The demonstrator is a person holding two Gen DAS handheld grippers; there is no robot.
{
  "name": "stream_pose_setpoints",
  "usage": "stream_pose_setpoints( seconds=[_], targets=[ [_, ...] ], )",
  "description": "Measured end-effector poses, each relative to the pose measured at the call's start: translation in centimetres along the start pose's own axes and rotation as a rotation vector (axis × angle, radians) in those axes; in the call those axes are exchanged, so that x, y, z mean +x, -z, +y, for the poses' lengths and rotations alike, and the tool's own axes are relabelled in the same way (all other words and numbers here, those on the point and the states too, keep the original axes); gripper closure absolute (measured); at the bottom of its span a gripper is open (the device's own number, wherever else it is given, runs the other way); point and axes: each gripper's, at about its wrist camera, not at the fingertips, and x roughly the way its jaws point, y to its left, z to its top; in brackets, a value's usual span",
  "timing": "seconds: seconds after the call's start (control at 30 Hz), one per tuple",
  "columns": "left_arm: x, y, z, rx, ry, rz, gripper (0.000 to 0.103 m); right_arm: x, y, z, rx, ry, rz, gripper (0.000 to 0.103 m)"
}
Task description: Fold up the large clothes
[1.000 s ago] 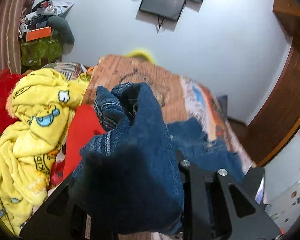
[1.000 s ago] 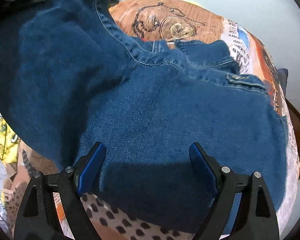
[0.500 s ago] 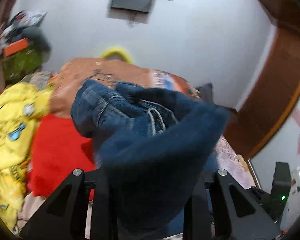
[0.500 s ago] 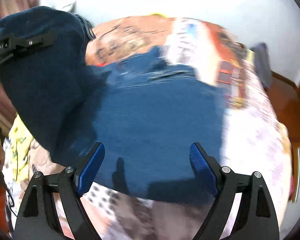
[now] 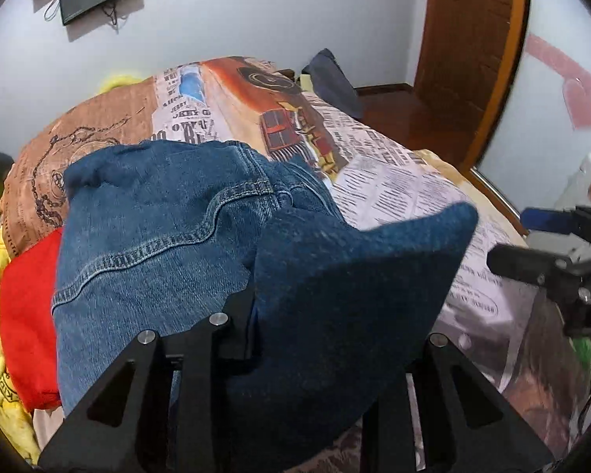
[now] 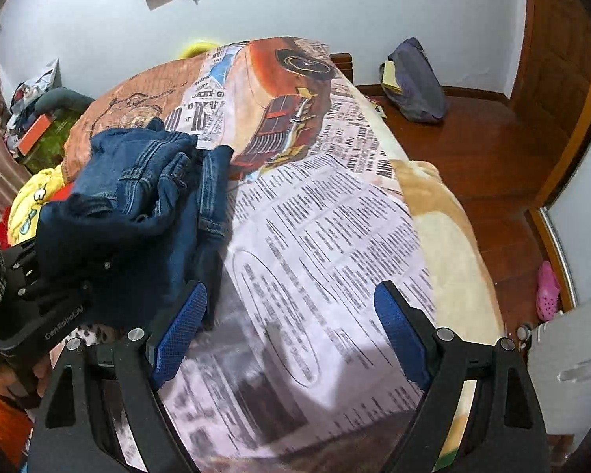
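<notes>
A fold of the denim garment is clamped between the left gripper fingers; nothing is held between the widely parted right gripper fingers, the bedspread ahead.

Bright even light, fisheye warp, slight blur.

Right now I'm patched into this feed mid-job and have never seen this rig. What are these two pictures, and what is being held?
There is no robot arm: a person holds a handheld gripper in each hand, each with a fisheye camera looking along its jaws. In the left wrist view, the left gripper is shut on a fold of the blue denim garment, which hides its tips. In the right wrist view, the right gripper hangs open and empty over the printed bedspread. The denim lies bunched on the bed's left side, next to a red cloth and a yellow blanket.
</notes>
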Motion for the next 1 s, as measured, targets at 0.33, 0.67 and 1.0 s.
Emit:
stream_pose_setpoints(
  seconds=[0.33,0.67,1.0],
  targets=[
    [-1.3,0.1,-0.8,-0.094,0.092,0.023,0.054,-1.8,1.5,0.4,-0.014,-0.011,-0.019,0.018],
    [-7.5,-0.1,0.6,-0.094,0.179,0.006,0.039,-5.3,1.5,2.2,-0.043,-0.027,-0.074,0.018],
    [-13.1,1.7,8.4,-0.086,-0.104,-0.117,0.016,-5.1,-1.0,8.4,-0.139,-0.138,-0.116,0.018]
  ],
)
